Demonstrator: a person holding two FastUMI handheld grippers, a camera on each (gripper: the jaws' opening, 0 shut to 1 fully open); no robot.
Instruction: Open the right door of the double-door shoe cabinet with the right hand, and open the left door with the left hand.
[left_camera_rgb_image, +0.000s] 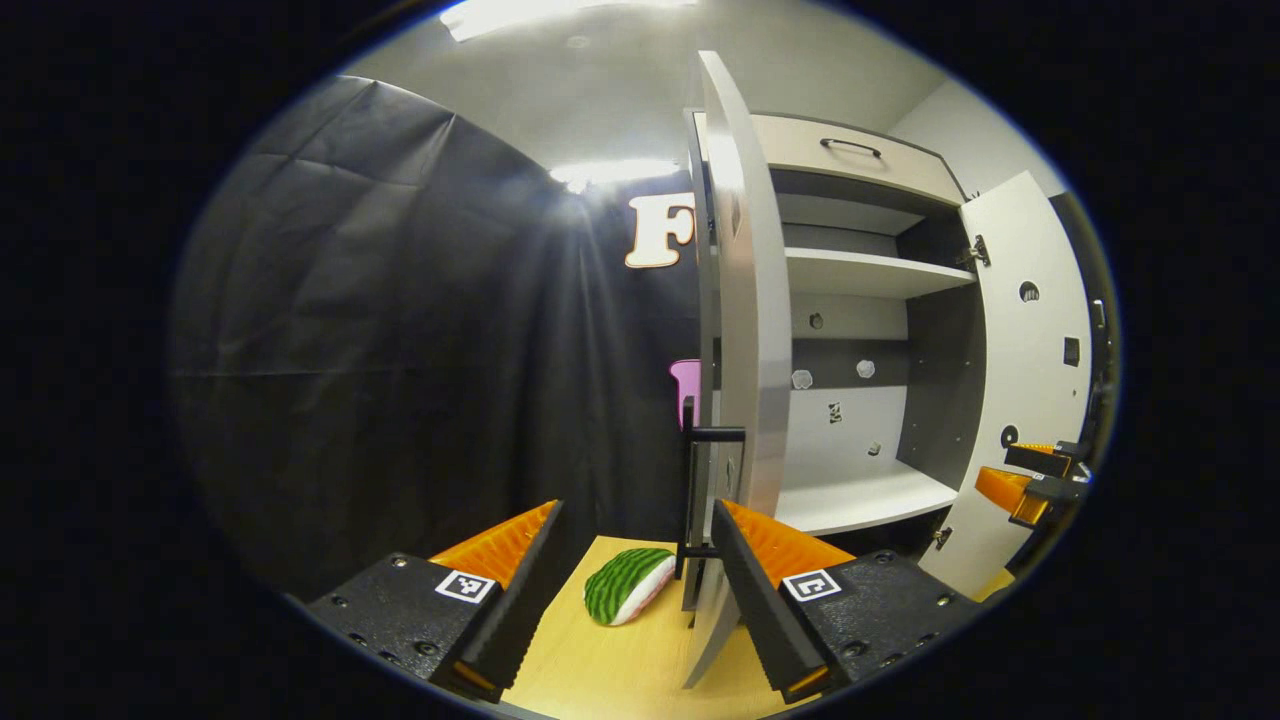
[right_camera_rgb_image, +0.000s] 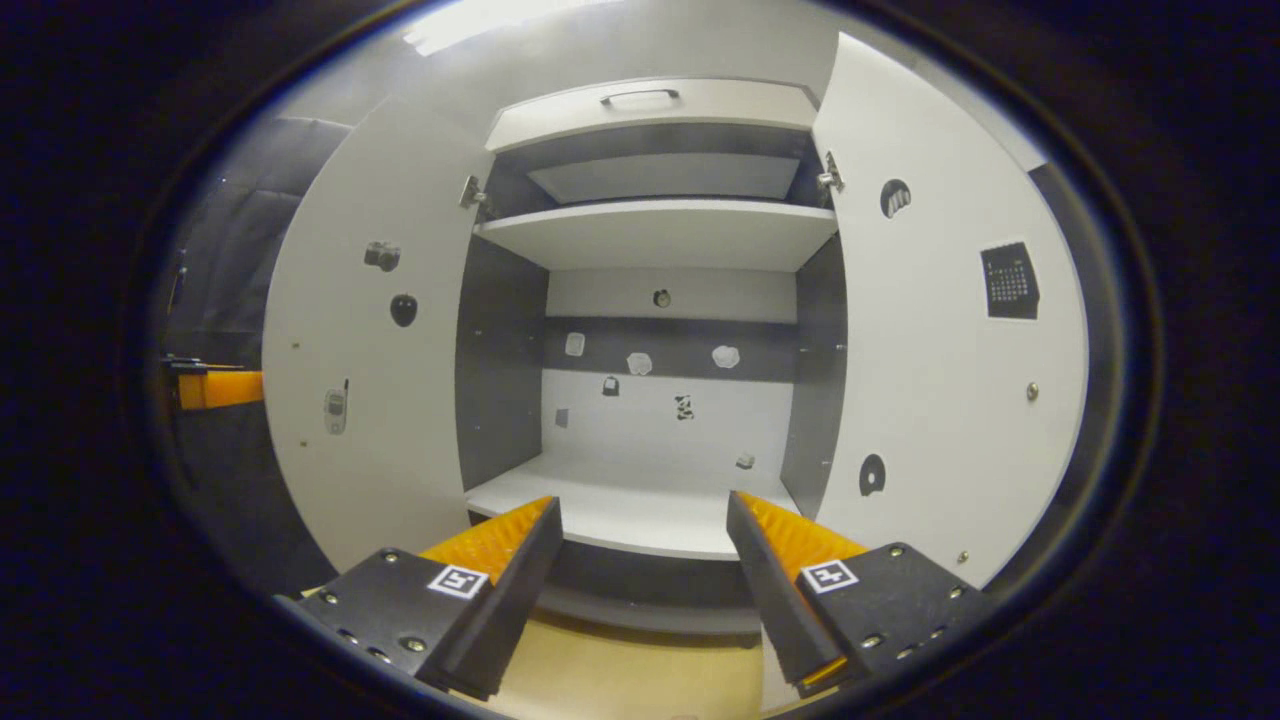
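With both the left door (left_camera_rgb_image: 745, 300) and right door (right_camera_rgb_image: 950, 330) swung wide, the left gripper (left_camera_rgb_image: 640, 590) and right gripper (right_camera_rgb_image: 645, 585), jaws spread and holding nothing, seem only to need withdrawing.

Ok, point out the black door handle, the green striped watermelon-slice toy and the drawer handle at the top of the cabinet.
black bar door handle (left_camera_rgb_image: 688, 490): left gripper view, on its vertical bar.
green striped watermelon-slice toy (left_camera_rgb_image: 626, 585): left gripper view, on its rind.
dark curved drawer handle (right_camera_rgb_image: 640, 96): right gripper view, mid-grip.
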